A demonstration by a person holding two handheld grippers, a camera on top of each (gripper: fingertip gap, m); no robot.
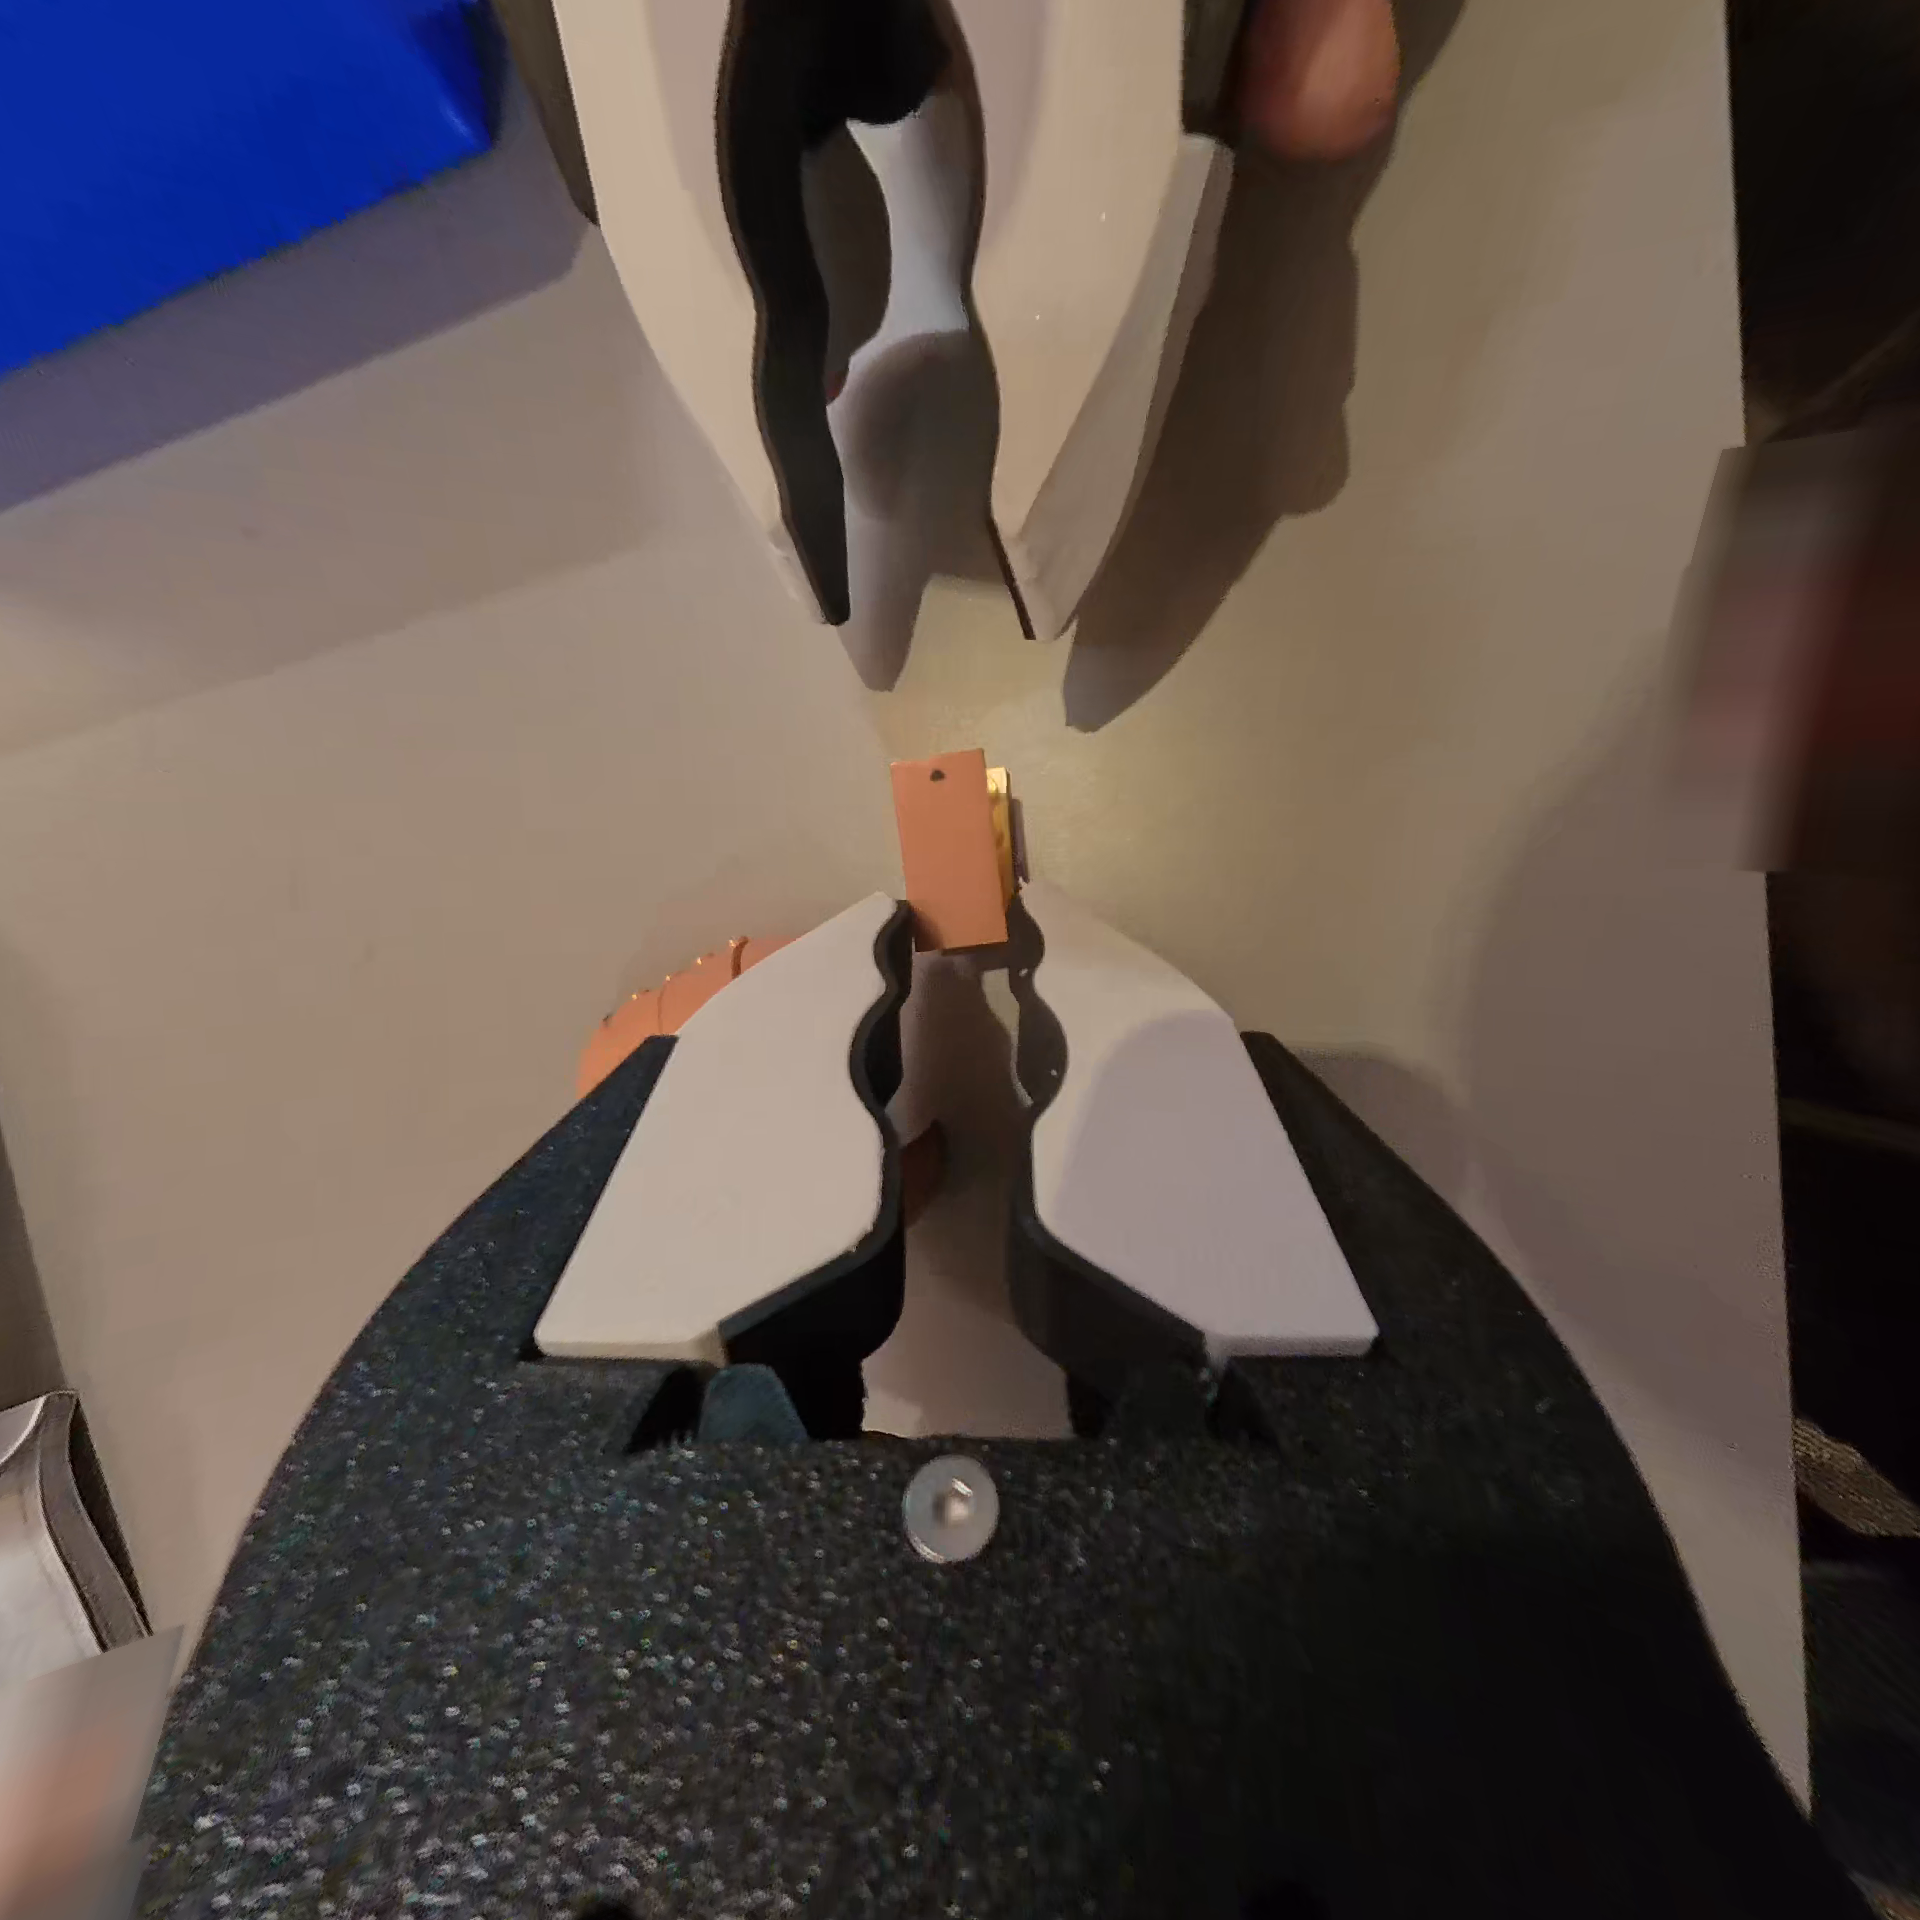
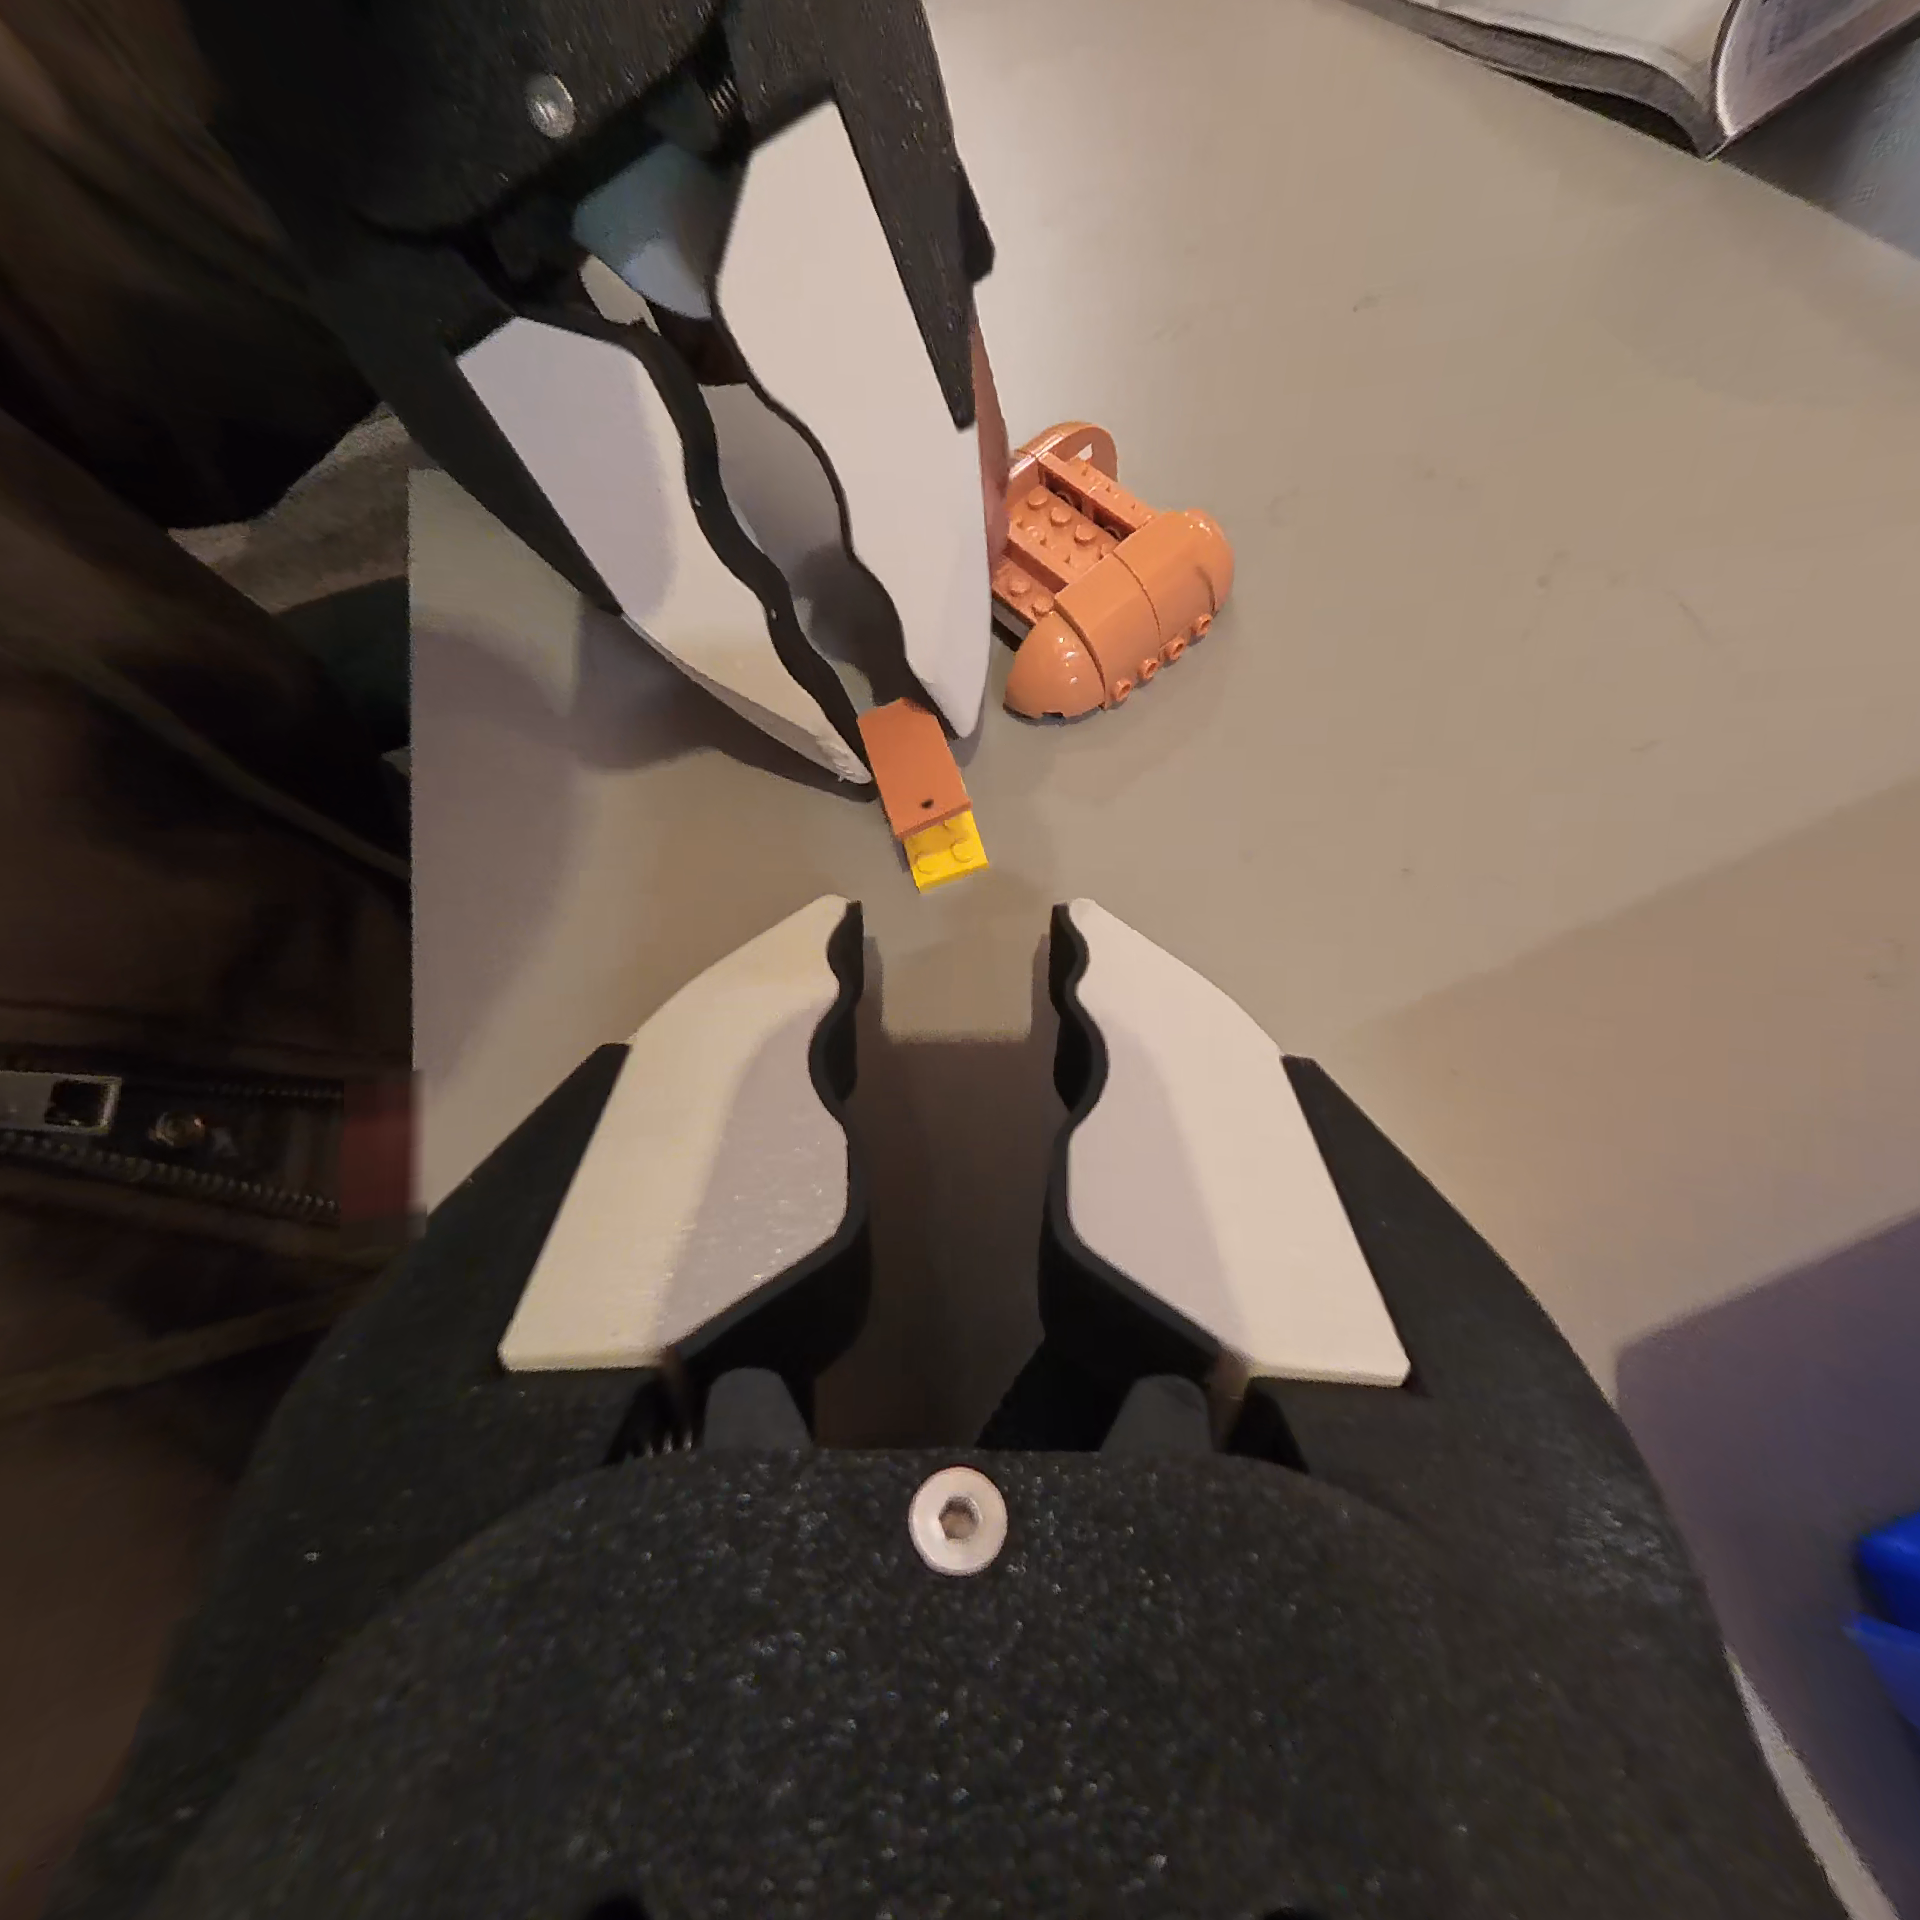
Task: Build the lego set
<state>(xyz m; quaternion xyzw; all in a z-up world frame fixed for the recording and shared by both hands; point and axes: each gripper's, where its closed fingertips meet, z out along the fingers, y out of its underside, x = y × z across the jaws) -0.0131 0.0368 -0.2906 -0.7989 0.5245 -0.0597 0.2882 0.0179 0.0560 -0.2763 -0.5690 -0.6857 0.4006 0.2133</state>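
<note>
My left gripper point(image 1: 961, 920) is shut on a small tan piece point(image 1: 940, 842) with a yellow plate point(image 1: 1000, 821) fixed on its side, held just above the table. In the right wrist view the left gripper point(image 2: 899, 727) reaches in from the upper left, holding the tan piece point(image 2: 914, 769) and yellow plate point(image 2: 945, 857). My right gripper point(image 2: 956, 914) is open and empty, its tips just short of the yellow plate. It faces the piece from the far side in the left wrist view point(image 1: 930, 623). A tan rounded lego assembly point(image 2: 1112, 592) lies on the table beside the left gripper, partly hidden in the left wrist view point(image 1: 665, 997).
The grey table point(image 2: 1455, 727) has its edge at the left of the right wrist view, with a person's dark clothing point(image 2: 156, 935) beyond it. An open booklet point(image 2: 1766, 73) lies at the far right corner. A blue bin point(image 1: 208, 156) stands at the far left. Some 5 cm of space lies between my two pairs of fingers.
</note>
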